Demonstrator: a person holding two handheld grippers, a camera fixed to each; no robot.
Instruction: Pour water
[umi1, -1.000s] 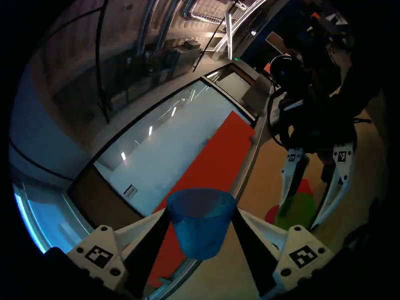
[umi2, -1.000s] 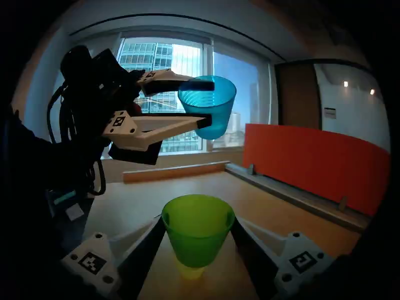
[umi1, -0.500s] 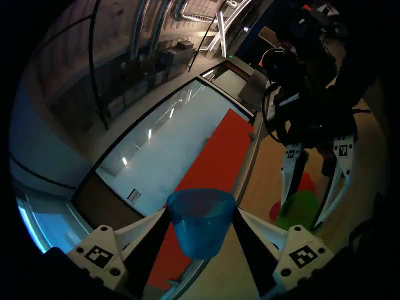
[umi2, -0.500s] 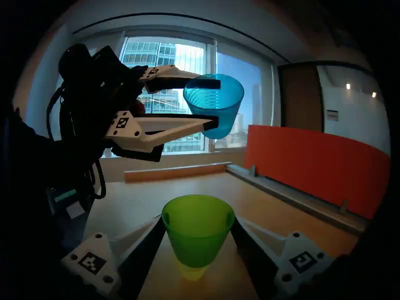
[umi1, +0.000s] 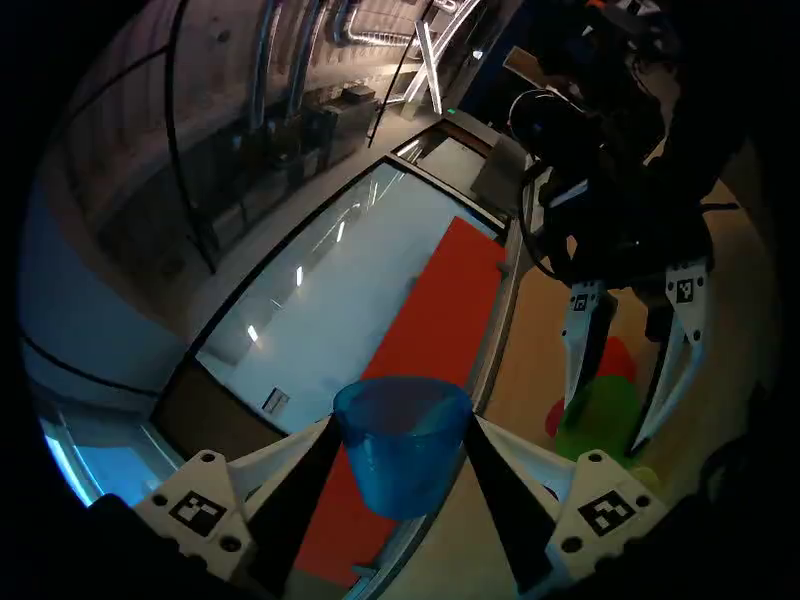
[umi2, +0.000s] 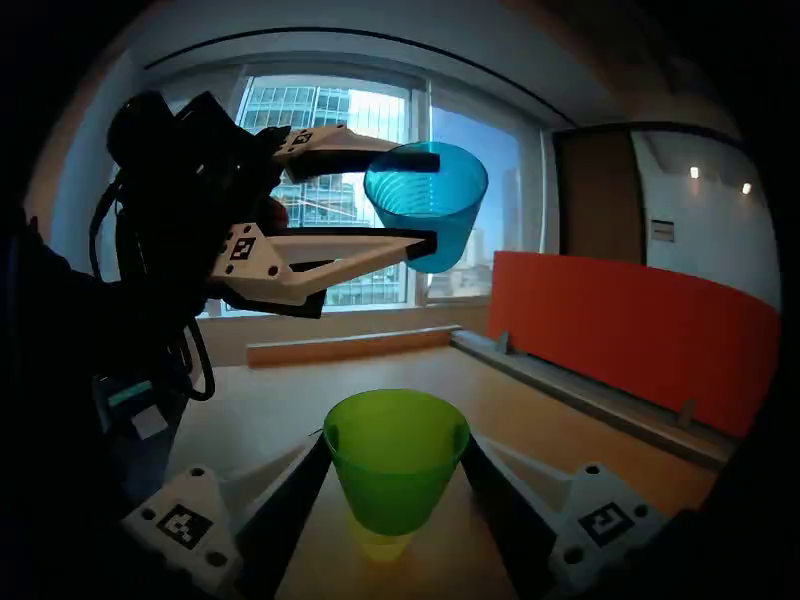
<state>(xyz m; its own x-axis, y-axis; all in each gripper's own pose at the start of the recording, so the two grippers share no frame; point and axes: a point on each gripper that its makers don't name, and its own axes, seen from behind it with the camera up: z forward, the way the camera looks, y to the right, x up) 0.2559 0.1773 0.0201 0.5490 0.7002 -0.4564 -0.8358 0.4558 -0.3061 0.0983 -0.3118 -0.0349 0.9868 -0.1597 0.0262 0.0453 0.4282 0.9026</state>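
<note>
Since a second ago the translucent blue plastic cup (umi2: 425, 215) has shifted slightly right, with the left gripper (umi2: 428, 200) clamped on it, high beyond the translucent green plastic cup (umi2: 395, 465) — itself clamped in the right gripper (umi2: 397, 448).

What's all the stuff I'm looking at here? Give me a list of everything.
blue cup: one, see-through blue, held up in the air, higher than the green cup
green cup: one, see-through green, upright, low over the table
table: one, light wood, under both cups
partition panel: one, orange-red, along the table's far edge
window: one, bright, buildings outside, behind the table
left gripper: one, white with black fingers, clamped on the blue cup
right gripper: one, white with black fingers, clamped on the green cup
</note>
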